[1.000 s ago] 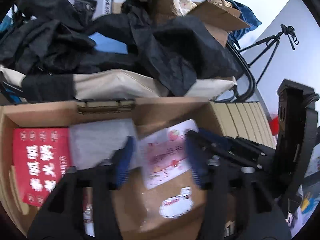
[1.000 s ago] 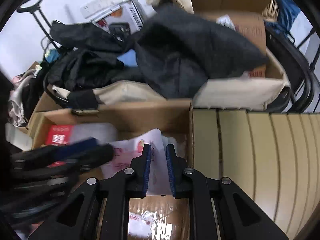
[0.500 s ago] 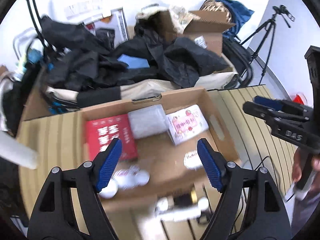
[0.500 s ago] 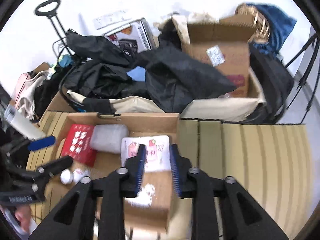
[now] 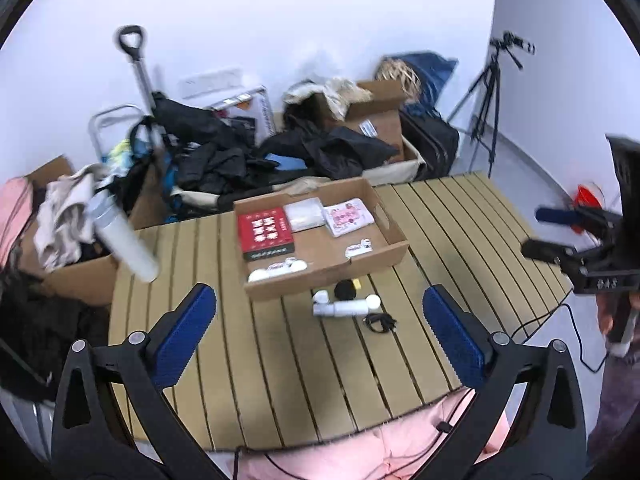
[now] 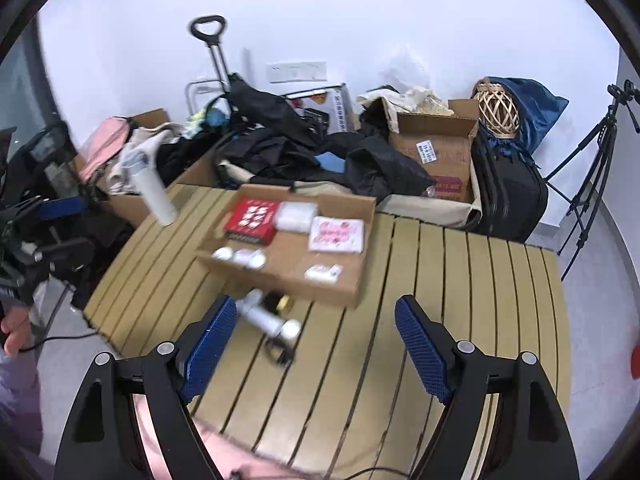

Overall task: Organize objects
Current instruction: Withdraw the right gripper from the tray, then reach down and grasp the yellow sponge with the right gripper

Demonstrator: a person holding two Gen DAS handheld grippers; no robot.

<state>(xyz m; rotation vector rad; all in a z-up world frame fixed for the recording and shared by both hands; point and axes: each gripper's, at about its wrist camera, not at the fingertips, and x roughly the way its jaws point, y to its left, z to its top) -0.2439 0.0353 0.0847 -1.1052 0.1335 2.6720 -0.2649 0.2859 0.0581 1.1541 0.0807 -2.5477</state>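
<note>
A shallow cardboard tray (image 5: 384, 258) (image 6: 280, 276) sits on a slatted wooden table (image 5: 280, 360) (image 6: 460, 280). It holds a red box (image 5: 264, 232) (image 6: 252, 216), a clear packet (image 5: 304, 212), a pink-printed packet (image 5: 348, 216) (image 6: 336, 234) and small white items (image 5: 276, 270). In front of the tray lie a white tube-shaped device (image 5: 344, 307) (image 6: 268, 318), a black round item (image 5: 345, 289) and a black cable (image 5: 380, 322). My left gripper (image 5: 320, 334) is open and empty, high above the near table edge. My right gripper (image 6: 310, 348) is open and empty, also held back from the tray.
A white cylinder (image 5: 124, 244) (image 6: 154, 192) stands at the table's left edge. Behind the table are piles of black clothes (image 5: 224, 160), cardboard boxes (image 6: 436, 152), a trolley (image 5: 136, 64), a black suitcase (image 6: 512, 196) and a tripod (image 5: 492, 96). Pink fabric (image 5: 360, 452) lies at the near edge.
Both grippers have pulled far back and up from the tray. The right gripper's jaws went from nearly shut to wide open. The left stayed open.
</note>
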